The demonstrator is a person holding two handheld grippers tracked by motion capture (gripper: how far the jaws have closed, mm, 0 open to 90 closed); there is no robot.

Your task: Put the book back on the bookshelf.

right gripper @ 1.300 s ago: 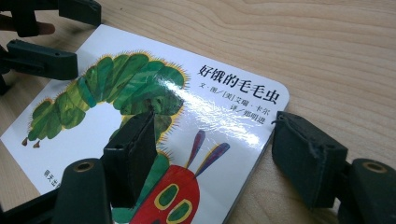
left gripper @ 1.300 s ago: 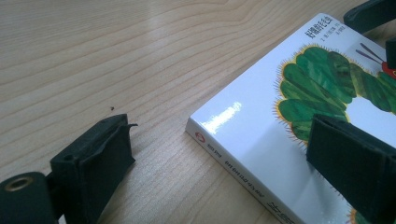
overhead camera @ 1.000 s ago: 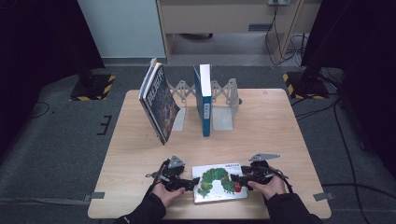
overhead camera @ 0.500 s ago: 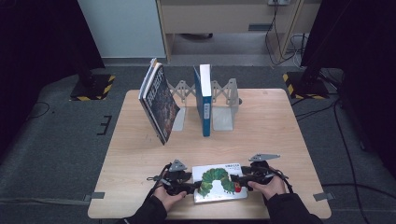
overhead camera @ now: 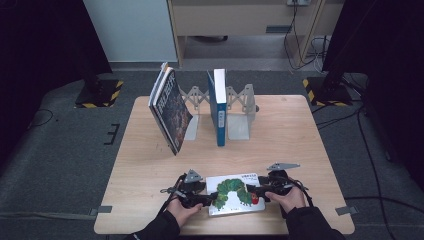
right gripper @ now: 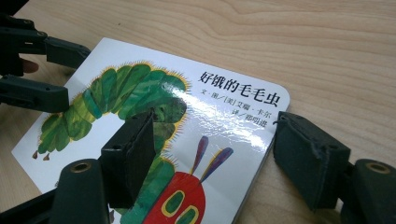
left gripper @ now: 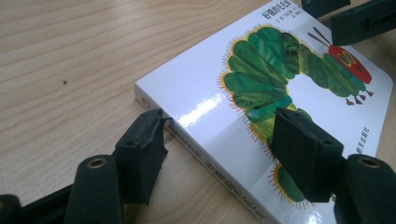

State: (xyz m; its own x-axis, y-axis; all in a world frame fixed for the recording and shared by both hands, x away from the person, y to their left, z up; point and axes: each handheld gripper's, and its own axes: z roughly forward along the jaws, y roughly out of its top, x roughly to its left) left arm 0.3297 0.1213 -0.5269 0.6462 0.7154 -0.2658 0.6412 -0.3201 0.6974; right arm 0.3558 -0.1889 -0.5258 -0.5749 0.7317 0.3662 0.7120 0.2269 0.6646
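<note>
Light wooden worktop (overhead camera: 150, 165) on grey carpeted floor, dark surroundings. At far edge: metal bookends (overhead camera: 240, 112) with upright blue book (overhead camera: 218, 107); dark-covered book (overhead camera: 171, 111) leaning to its left. White caterpillar board book (overhead camera: 235, 194) flat at near edge, between both hands. Left gripper (overhead camera: 202, 199) at book's spine side: in the left gripper view one of the fingers (left gripper: 140, 154) touching the spine edge down on the wood, the other above the cover (contact not clear); jaws just been closing, then easing a little wider, book between them. Right gripper (overhead camera: 257, 191) at opposite edge: in the right gripper view one of its fingers (right gripper: 128, 156) over the cover, the other beside the rounded corner on the worktop, straddling the book edge about half open, no clamping seen.
</note>
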